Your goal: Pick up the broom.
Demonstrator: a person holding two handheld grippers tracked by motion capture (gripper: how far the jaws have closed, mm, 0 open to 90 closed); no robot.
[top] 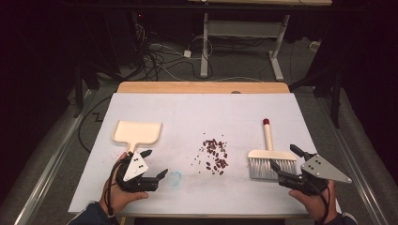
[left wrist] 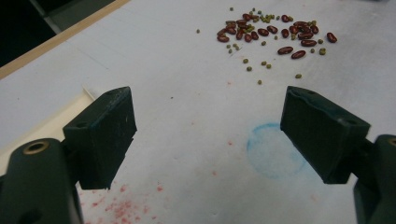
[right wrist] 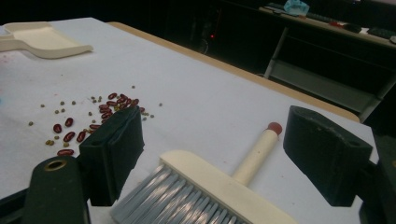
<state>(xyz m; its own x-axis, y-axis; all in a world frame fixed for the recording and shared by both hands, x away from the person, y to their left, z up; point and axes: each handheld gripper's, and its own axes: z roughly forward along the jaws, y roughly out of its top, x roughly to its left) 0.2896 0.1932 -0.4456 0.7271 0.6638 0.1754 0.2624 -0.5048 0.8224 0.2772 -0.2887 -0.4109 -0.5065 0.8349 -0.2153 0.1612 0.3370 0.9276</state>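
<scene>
A cream dustpan [top: 137, 132] lies on the left of the white table, its handle toward my left gripper [top: 155, 163], which is open just below and to the right of it. A scatter of red beans and small green ones [top: 215, 152] lies mid-table. A cream hand brush [top: 270, 154] with grey bristles and a red-tipped handle lies on the right. My right gripper [top: 284, 157] is open at the bristle end. In the right gripper view the brush [right wrist: 219, 186] sits between the jaws, untouched. In the left gripper view the beans [left wrist: 271, 35] lie beyond the open jaws.
A faint blue ring [left wrist: 273, 149] and red smudges [left wrist: 121, 205] mark the white table cover [top: 197, 112]. The dustpan's rim [left wrist: 70, 109] shows behind my left jaw. A wooden table edge [top: 202, 87] runs along the far side, with cables and desk legs beyond.
</scene>
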